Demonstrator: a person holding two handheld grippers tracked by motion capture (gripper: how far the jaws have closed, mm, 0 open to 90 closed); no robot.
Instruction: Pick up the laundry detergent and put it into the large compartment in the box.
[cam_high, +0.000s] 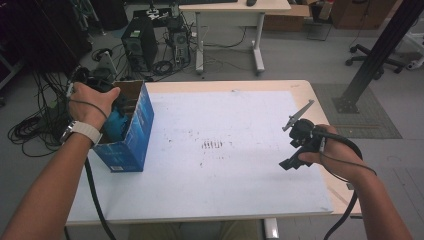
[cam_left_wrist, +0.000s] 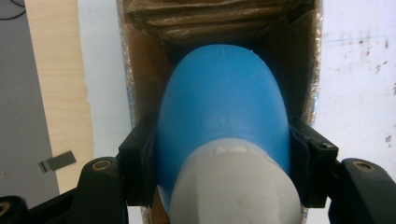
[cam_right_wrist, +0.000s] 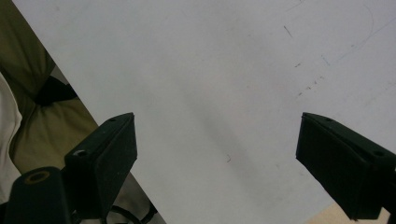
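At frame left the left gripper pinches a blue-and-white bottle inside the open blue box, likely lifting or lowering it, while the right gripper waits spread above the white table.

Your blue box has a plain brown cardboard inside, small white print low on its side, and stands on the left of the white table sheet. Inside the box, the bottle your left gripper clasps is bright blue with a pale grey-white cap end. Right of the box, the sheet carries a patch of small dark scuff marks. Beyond the sheet, the table edge is light wood. Your gripper jaws are black, your watch strap white.
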